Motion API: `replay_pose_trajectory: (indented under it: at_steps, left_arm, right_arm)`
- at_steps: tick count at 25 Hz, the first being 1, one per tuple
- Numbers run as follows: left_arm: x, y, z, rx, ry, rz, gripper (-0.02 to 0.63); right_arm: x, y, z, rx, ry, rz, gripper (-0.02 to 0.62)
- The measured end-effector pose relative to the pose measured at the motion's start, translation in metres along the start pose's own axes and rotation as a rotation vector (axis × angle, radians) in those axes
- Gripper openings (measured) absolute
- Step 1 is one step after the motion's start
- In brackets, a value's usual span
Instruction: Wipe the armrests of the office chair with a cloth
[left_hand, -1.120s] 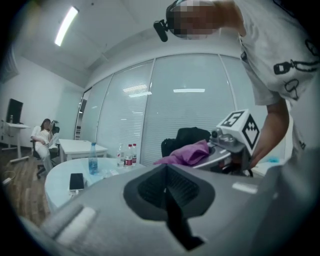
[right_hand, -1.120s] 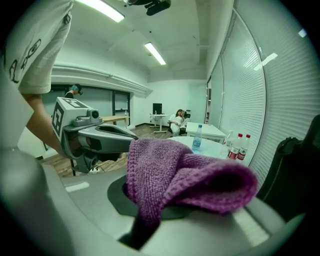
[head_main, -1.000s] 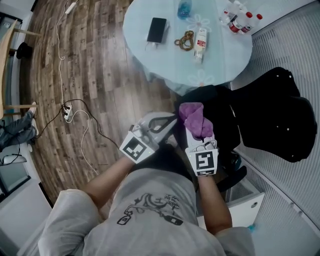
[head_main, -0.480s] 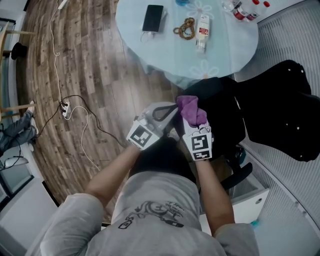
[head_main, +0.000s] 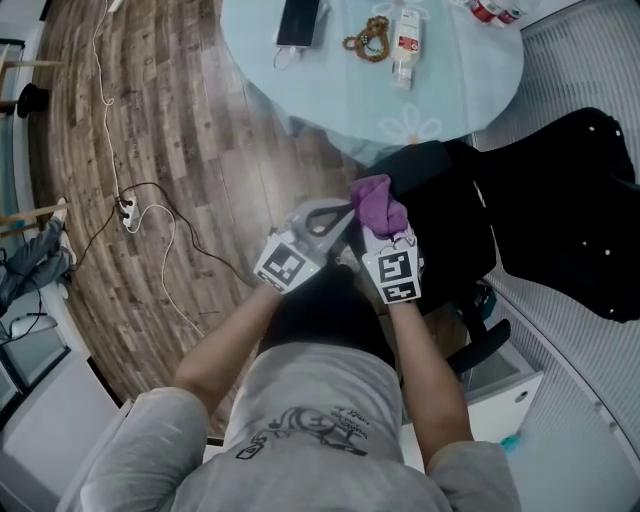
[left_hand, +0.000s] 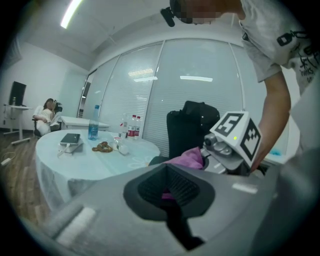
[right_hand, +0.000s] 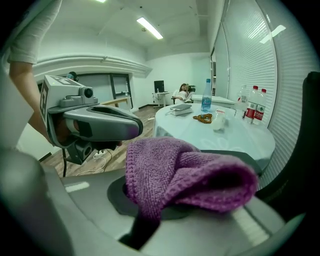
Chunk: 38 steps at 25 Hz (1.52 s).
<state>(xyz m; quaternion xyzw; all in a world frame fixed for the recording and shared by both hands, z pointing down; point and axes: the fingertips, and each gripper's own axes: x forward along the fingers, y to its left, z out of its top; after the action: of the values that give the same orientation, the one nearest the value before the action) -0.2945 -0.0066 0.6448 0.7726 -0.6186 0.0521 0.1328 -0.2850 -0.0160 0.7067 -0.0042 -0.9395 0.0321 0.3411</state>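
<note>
The purple cloth is pinched tight in the right tool, the left tool is shut and empty beside it, and wiping of the office chair seems not yet begun.

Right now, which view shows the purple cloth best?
Right gripper view: the cloth fills the frame, its knit is clear, and it is pinched in the right gripper. Head view shows it small, bunched at that gripper's tip. Left gripper view catches only a purple sliver beyond its own jaws.
</note>
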Motion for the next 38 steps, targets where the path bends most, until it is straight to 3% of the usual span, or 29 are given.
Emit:
replay_pose_trajectory:
  at_steps: [13, 30, 38]
  left_arm:
    - [0.003, 0.0, -0.003, -0.013, 0.017, 0.009, 0.002]
    - [0.002, 0.007, -0.015, -0.023, 0.042, 0.005, 0.002]
    - [-0.001, 0.008, -0.017, -0.027, 0.043, 0.005, 0.002]
  right_arm:
    - [-0.003, -0.021, -0.005, -0.04, -0.009, -0.005, 0.028]
    - [-0.014, -0.182, -0.02, -0.024, 0.03, -0.187, 0.028]
    - [-0.013, -0.197, -0.021, 0.003, 0.057, -0.234, 0.028]
